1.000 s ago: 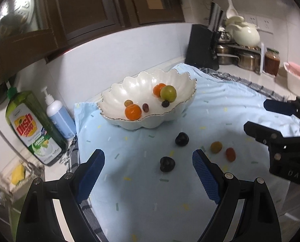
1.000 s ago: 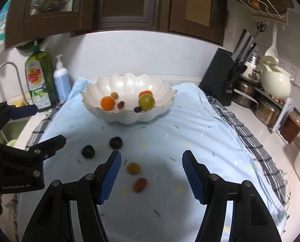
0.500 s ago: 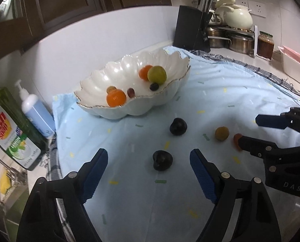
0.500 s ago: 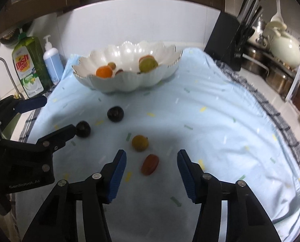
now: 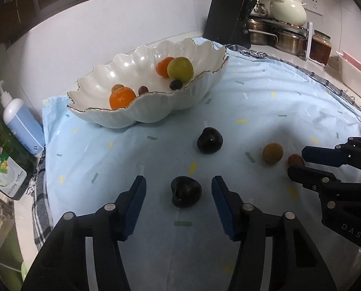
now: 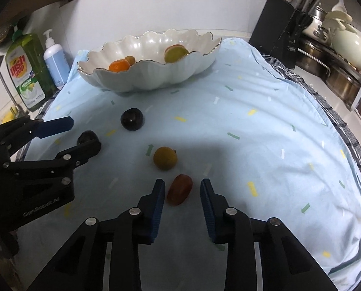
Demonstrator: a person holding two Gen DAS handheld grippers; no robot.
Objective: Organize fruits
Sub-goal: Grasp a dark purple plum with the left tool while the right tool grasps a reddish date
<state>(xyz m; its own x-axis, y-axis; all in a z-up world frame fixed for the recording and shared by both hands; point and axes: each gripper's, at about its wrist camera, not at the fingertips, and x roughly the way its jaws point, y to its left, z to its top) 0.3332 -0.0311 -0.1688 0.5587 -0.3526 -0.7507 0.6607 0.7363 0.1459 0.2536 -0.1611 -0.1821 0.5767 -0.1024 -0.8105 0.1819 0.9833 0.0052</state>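
Left gripper (image 5: 178, 195): I hold it low over the blue cloth (image 5: 265, 101) with the jaws wide apart, one on each side of the near dark plum (image 5: 186, 194); neither pad touches the fruit, so it grips nothing; I judge I set it there so one squeeze takes the plum.
Right gripper (image 6: 182, 190): jaws part-open, narrower than my left, flanking the small red fruit (image 6: 179, 189); gaps show on both sides, so nothing is held; the narrower gap suits so small a fruit, I'd say.
Loose fruit: four pieces lie on the cloth in front of the bowl; the second dark plum (image 6: 132, 118) nearer the bowl; the yellow-brown fruit (image 6: 165, 158) just beyond the red one, apart from it.
Bowl (image 5: 122, 71): white, scalloped, gold-edged, at the back of the cloth; it holds an orange (image 5: 122, 98), a green fruit (image 5: 180, 68) resting against a second orange one, and a few small dark and brownish pieces.
Bowl's place: well clear of both grippers; I'd judge it the target for what I lift.
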